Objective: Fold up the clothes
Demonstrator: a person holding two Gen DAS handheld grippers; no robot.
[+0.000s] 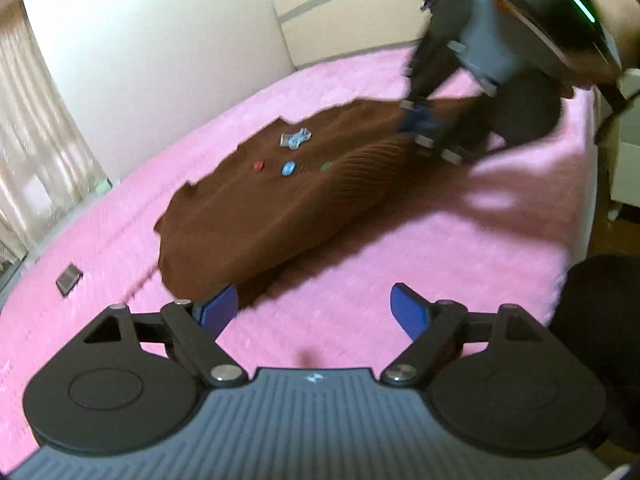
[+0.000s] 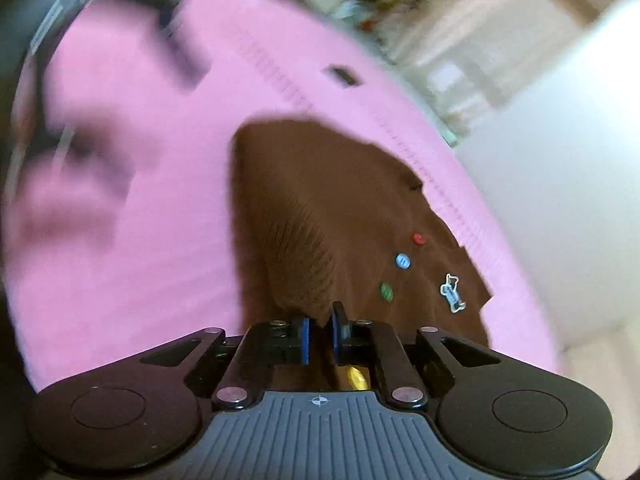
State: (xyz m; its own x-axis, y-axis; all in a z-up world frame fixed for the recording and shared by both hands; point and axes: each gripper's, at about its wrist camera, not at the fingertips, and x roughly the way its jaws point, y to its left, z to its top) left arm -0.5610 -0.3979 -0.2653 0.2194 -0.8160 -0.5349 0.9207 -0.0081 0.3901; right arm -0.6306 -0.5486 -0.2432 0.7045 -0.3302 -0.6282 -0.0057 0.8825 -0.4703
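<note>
A brown knitted garment with small red, blue and green patches and a pale figure patch lies spread on the pink bedcover. My left gripper is open and empty, just above the cover at the garment's near edge. My right gripper is at the garment's far right side, lifting a fold of it. In the right wrist view the garment runs into my right gripper, whose blue pads are shut on its edge. That view is blurred by motion.
A small dark rectangular object lies on the cover at the left. A white wall and a curtain stand behind the bed, a pale headboard at the back. The bed's edge and white furniture are on the right.
</note>
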